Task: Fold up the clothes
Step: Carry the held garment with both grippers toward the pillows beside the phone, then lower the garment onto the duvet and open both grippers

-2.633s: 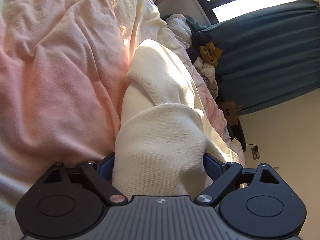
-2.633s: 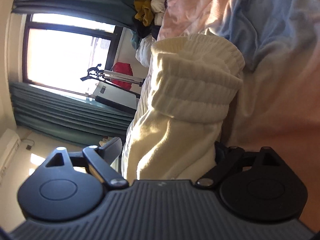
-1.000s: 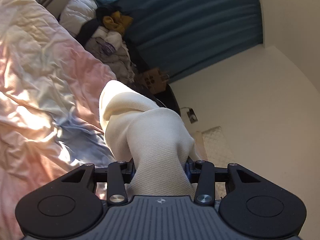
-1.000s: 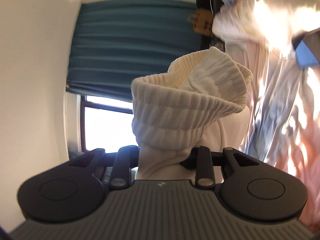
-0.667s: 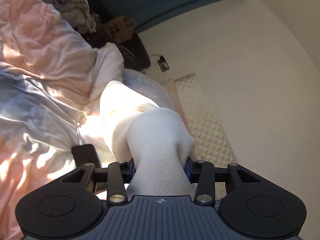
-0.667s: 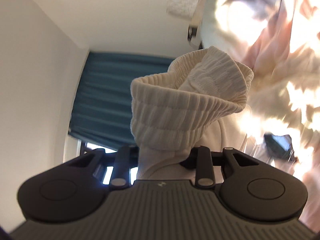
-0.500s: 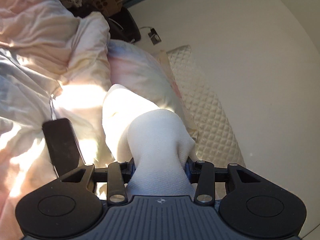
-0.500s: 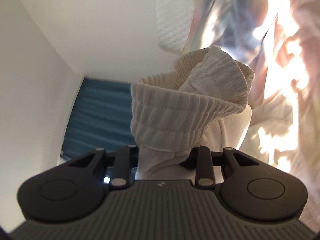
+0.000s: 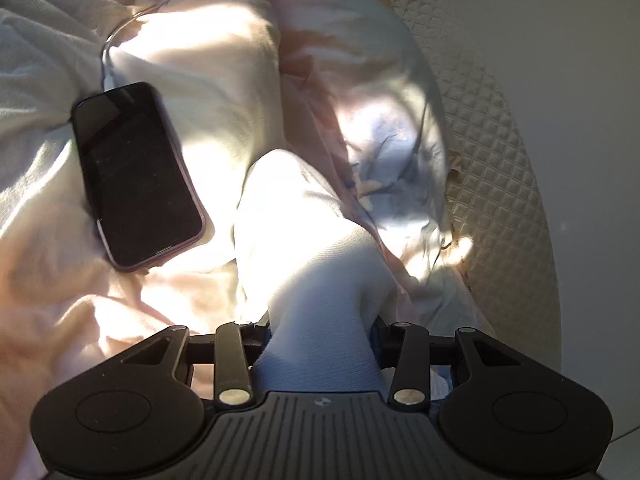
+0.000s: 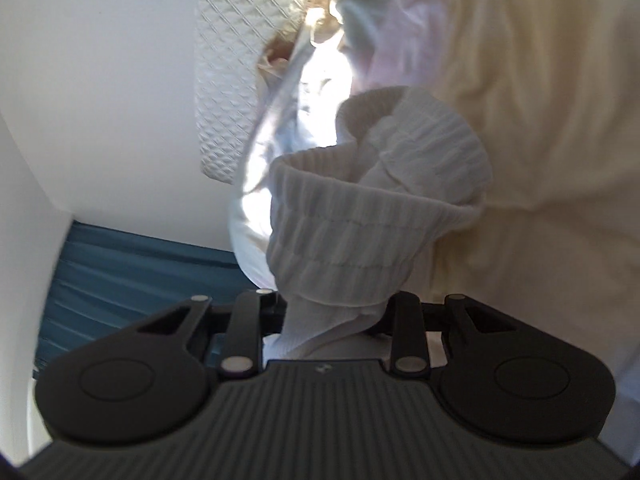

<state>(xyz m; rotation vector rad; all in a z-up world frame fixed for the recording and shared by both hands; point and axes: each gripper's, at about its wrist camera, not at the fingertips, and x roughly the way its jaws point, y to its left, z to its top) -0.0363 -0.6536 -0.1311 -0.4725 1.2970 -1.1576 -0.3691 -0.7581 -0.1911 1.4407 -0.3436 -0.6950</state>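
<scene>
The white sock [image 9: 308, 248] sits low in the middle of my left view, its smooth foot end pinched in my left gripper [image 9: 320, 330], whose jaws are drawn in tight against the cloth. In my right view the same sock's ribbed cuff [image 10: 372, 216] bunches up at centre, and my right gripper [image 10: 332, 314] is clamped on the fabric just below the cuff in the same way.

Half a second ago the phone [image 9: 136, 176] only peeked in at the lower left of my left view; it now lies in full at the left, dark screen up, on the cream blanket [image 9: 208, 52], with a white cable [image 9: 120, 32] running from its top toward the upper left. The pillow [image 9: 384, 112] fills the upper middle, closer than before, and the quilted pad [image 9: 492, 152] curves down the right. In my right view the blue curtain [image 10: 132, 264] has slid down to the lower left, and pale bedding fills the right side.
</scene>
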